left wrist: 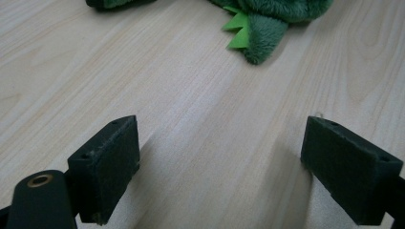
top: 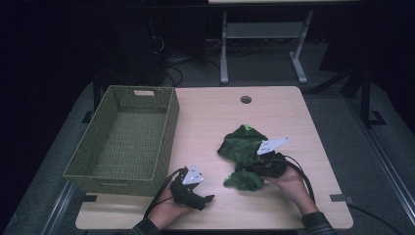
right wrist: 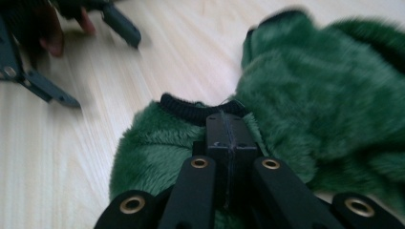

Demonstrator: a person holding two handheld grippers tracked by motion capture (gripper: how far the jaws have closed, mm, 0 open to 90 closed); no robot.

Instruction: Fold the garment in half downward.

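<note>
Where the right hand-held gripper (top: 254, 169) sits low on the tabletop (top: 205, 127), its jaws are pressed together, pinching a fold of green plush (top: 243, 147) just behind a black ribbed cuff (right wrist: 191, 110). The plush lies crumpled directly ahead of and beneath that gripper, spreading to its right in the right gripper view. A bright green spiked trim (left wrist: 237, 29) shows on the plush edge, far ahead of the left hand-held gripper (left wrist: 219, 167). Left jaws stand wide apart, holding nothing, bare wood between them. The left gripper rests near the front edge of the tabletop, apart from the plush. A woven green basket (top: 122, 142) stands just to its left and ahead. Hands (top: 169, 210) grip both tools from below.
</note>
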